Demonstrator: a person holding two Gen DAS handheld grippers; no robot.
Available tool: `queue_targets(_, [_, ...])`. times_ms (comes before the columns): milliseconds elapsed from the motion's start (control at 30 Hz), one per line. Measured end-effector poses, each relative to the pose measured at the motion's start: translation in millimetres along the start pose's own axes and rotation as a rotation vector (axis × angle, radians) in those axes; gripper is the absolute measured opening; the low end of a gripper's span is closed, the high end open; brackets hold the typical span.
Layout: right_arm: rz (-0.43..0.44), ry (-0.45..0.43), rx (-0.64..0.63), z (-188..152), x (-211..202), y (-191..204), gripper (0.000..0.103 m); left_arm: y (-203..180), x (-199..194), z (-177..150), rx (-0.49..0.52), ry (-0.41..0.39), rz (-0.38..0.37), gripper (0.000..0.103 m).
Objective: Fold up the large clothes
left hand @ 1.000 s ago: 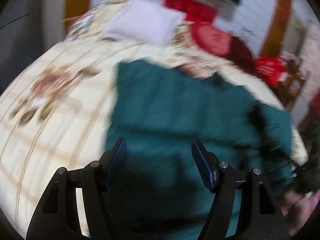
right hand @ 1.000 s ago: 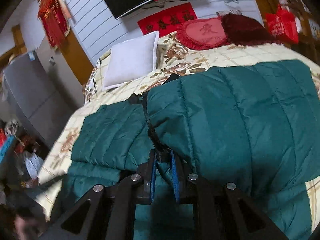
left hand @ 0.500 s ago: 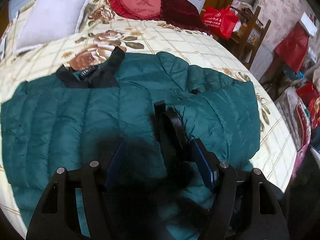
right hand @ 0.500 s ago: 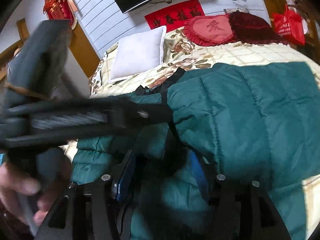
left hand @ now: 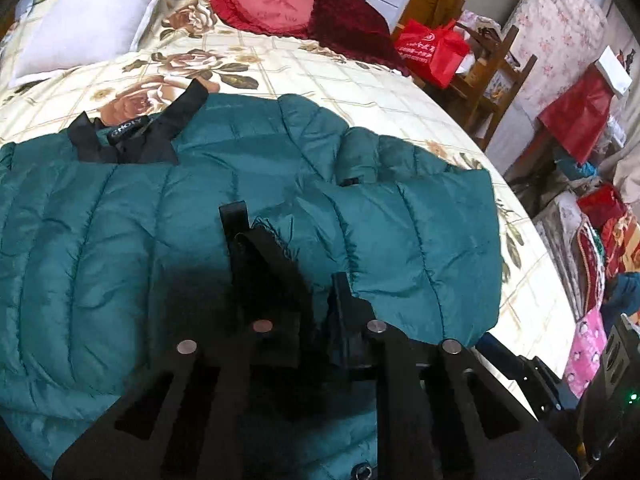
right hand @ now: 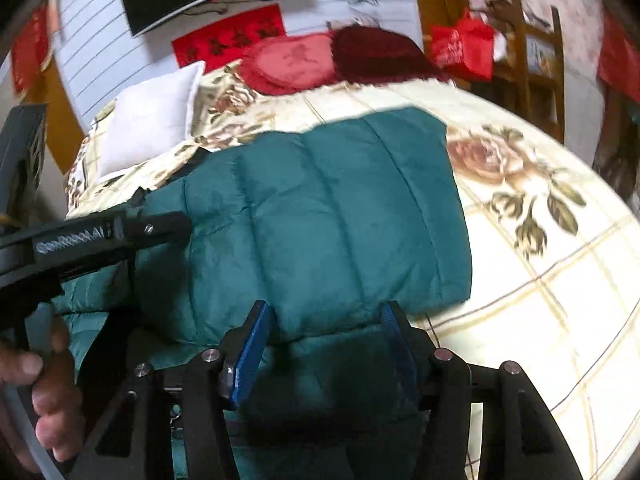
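A teal puffer jacket (left hand: 120, 220) lies spread on the flowered bed (left hand: 320, 80), its black collar (left hand: 136, 136) at the upper left. My left gripper (left hand: 312, 312) is shut on the jacket's black front edge (left hand: 240, 240), which runs up out of the jaws at the middle of the jacket. In the right wrist view, one quilted panel of the jacket (right hand: 320, 208) lies folded over. My right gripper (right hand: 326, 336) hangs open over that panel's near edge, and its blue pads (right hand: 250, 348) stand apart without pressing the fabric.
A white pillow (left hand: 88, 12), a red heart cushion (left hand: 268, 4) and a dark red cushion (left hand: 352, 28) sit at the head of the bed. A wooden chair (left hand: 500, 72) with a red bag (left hand: 432, 52) and piled goods stand beyond the right edge. A hand (right hand: 44, 384) holds the left tool.
My left gripper swung from the jacket's left side to its middle and closed on the black edge. My right gripper let go of that edge, opened and moved right over the folded panel.
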State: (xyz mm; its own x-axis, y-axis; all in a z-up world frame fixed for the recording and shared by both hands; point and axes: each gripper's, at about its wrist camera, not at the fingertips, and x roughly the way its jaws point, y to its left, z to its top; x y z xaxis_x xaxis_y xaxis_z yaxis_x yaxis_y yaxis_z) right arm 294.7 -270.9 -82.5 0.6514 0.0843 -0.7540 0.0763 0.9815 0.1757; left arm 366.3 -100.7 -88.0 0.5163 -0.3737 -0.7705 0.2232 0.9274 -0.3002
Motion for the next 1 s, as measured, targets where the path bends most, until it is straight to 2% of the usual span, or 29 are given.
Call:
queue_targets(267, [-0.059, -0.020, -0.002, 1, -3, -3, 0.056, 3, -62, 2, 0.034, -0.190, 0.047, 0.004])
queue_targets(433, [-0.092, -0.042, 0.007, 1, -7, -5, 0.056, 23, -114, 15, 0.023, -0.259, 0.022, 0.004])
queue_targets(767, [-0.088, 0.013, 0.047, -5, 7, -12, 0.056, 61, -213, 55, -0.053, -0.399, -0.030, 0.004])
queue_targets(900, [-0.080, 0.016, 0.082, -6, 7, -19, 0.056, 86, -239, 61, -0.051, -0.426, 0.041, 0.004])
queue_targets(1000, [-0.083, 0.018, 0.082, -7, 7, -17, 0.056, 110, -234, 56, -0.058, -0.397, 0.108, 0.004])
